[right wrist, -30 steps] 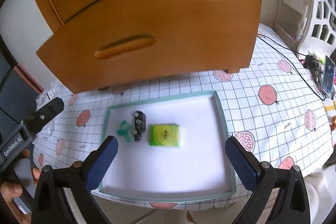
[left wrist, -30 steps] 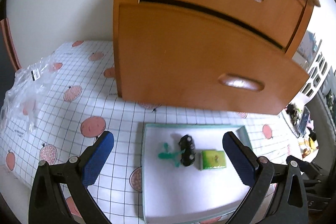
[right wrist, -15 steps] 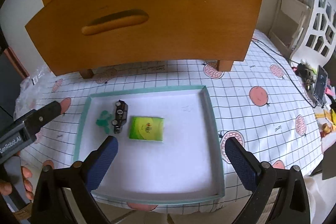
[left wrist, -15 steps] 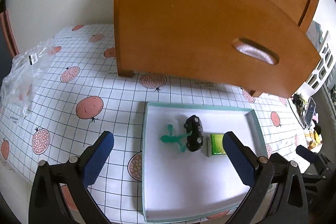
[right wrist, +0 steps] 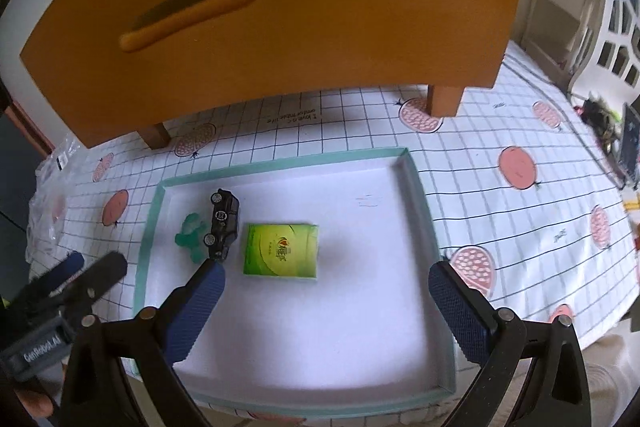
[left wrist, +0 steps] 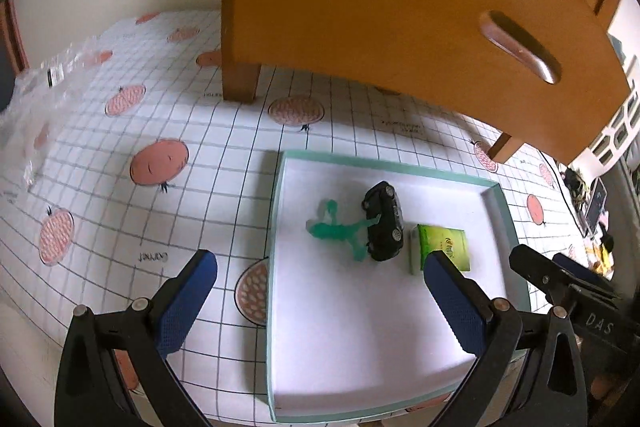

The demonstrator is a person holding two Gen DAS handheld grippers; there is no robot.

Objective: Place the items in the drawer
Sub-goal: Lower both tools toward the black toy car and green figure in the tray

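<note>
Wooden drawer (right wrist: 280, 7) fills top of both views. Green box (right wrist: 281, 250), black toy car (right wrist: 224, 223), green figure (right wrist: 191, 235) lie in tray (right wrist: 424, 211), centre frame. Left gripper (left wrist: 320, 297) & right gripper (right wrist: 326, 307) both wide apart, holding nothing.

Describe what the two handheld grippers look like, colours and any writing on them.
Both are black plastic two-finger tools. The left gripper and right gripper each carry blue textured pads on angular black fingers joined by silver rivets. Seen from the other camera, the left one's body bears a "GenRobot.AI" label; the right one's shows the letters "DAS".
</note>
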